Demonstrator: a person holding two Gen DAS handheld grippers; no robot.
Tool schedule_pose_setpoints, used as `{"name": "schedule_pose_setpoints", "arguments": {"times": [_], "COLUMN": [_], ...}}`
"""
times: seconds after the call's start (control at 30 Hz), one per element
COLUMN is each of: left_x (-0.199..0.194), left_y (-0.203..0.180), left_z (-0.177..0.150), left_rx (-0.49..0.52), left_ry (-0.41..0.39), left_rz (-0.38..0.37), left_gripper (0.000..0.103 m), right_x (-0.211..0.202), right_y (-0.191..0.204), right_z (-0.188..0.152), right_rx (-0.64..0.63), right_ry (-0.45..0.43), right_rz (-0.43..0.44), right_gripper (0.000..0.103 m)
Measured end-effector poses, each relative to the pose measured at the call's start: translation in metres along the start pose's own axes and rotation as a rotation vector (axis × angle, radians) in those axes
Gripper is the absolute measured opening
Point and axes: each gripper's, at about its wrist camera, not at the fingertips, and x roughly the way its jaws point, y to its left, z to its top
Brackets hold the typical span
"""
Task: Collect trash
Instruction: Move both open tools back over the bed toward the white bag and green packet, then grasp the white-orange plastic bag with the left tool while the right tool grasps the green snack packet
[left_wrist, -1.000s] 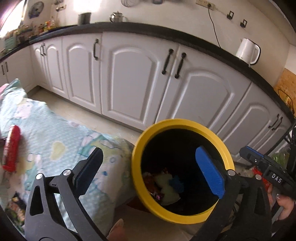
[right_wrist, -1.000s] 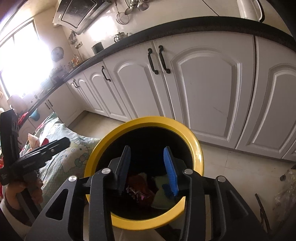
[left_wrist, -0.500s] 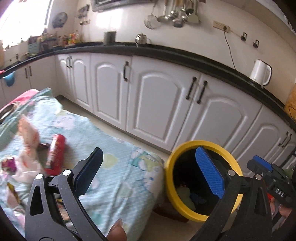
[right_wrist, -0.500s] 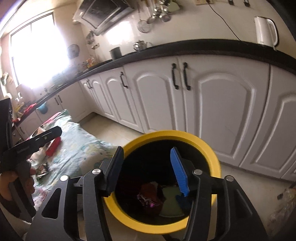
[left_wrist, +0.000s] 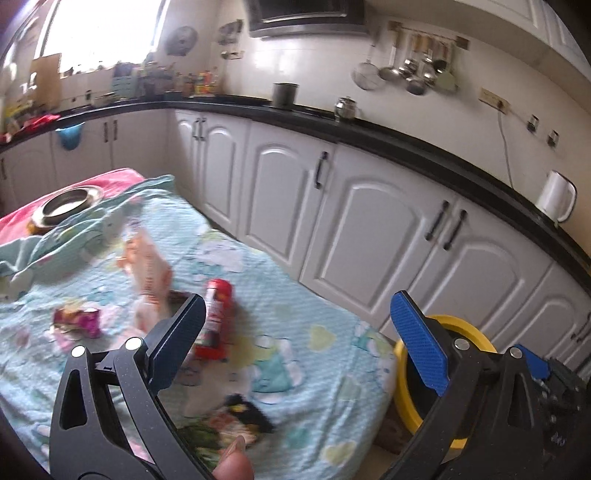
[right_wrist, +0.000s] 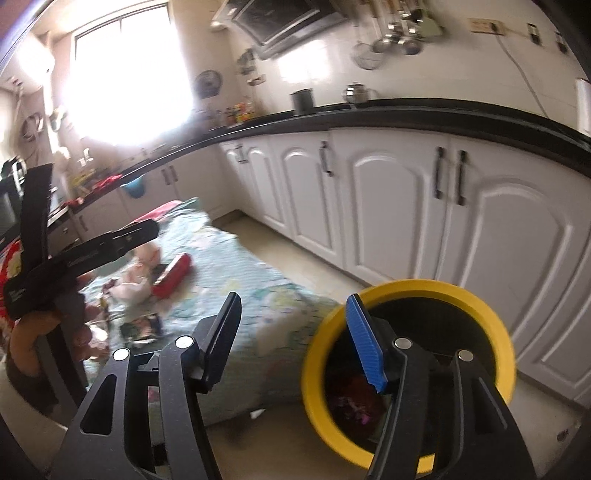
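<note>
Both grippers have swung away from the yellow-rimmed bin (right_wrist: 408, 376), which filled the middle of both views a second ago and now sits low at the right, toward the litter on the bed (left_wrist: 303, 354).

The left gripper (left_wrist: 297, 341) has its fingers wide apart with nothing between them, aimed over the bed's near right part. The right gripper (right_wrist: 293, 338) has its fingers opening, also empty; its blue finger overlaps the bin's rim in the view. Judging by the dark scraps at the bin's bottom, something has gone in and the hands are turning for the next piece.

What is left to collect lies on the bed. A red can (left_wrist: 214, 319) rests on its side near the middle, just beyond the left gripper's dark finger. A pale crumpled bag (left_wrist: 147, 273) lies just behind it, a purple wrapper (left_wrist: 77, 321) toward the left edge, and a dark printed packet (left_wrist: 236, 417) near the front edge. The can looks the likeliest target, since it lies nearest the open fingers.

The bed wears a soft, pale-blue printed sheet, rumpled at the far end, where a metal dish (left_wrist: 66, 206) sits on a pink cover. The bin stands on the floor, right against the bed's near right corner. Beyond run white cabinets (left_wrist: 388, 229) under a black worktop, with a white kettle (left_wrist: 556, 201) and hanging utensils.
</note>
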Motion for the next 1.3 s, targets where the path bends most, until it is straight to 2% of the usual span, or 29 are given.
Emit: {"name": "schedule_pose_setpoints", "arguments": {"times": [0.2,0.57,0.73,0.9,1.03,1.2,1.3], "left_x": [-0.005,-0.002,0.009,0.024,0.038,0.057,0.065], "left_y": [0.036,0.109,0.13,0.138,0.136,0.136,0.136], "left_z": [0.003,0.003,0.002,0.0,-0.003,-0.007,-0.012], "left_rx": [-0.038,-0.147,-0.175,-0.193,-0.199,-0.199,-0.199], "left_ry": [-0.01,0.044,0.103,0.16,0.199,0.259,0.29], "left_rz": [0.061,0.16,0.154,0.116,0.076,0.07,0.061], "left_gripper": [0.092,0.092,0.092,0.092,0.086,0.075,0.063], "right_x": [0.018,0.067,0.097,0.12,0.135,0.153,0.156], "right_y": [0.043,0.11,0.133,0.147,0.152,0.15,0.152], "right_z": [0.004,0.002,-0.005,-0.014,-0.021,-0.028,-0.035], "right_rx": [-0.054,-0.127,-0.159,-0.178,-0.185,-0.159,-0.167], "right_ry": [0.027,0.124,0.195,0.252,0.287,0.352,0.35], "right_rz": [0.068,0.184,0.22,0.24,0.249,0.263,0.26], "right_gripper": [0.061,0.062,0.062,0.062,0.062,0.062,0.061]}}
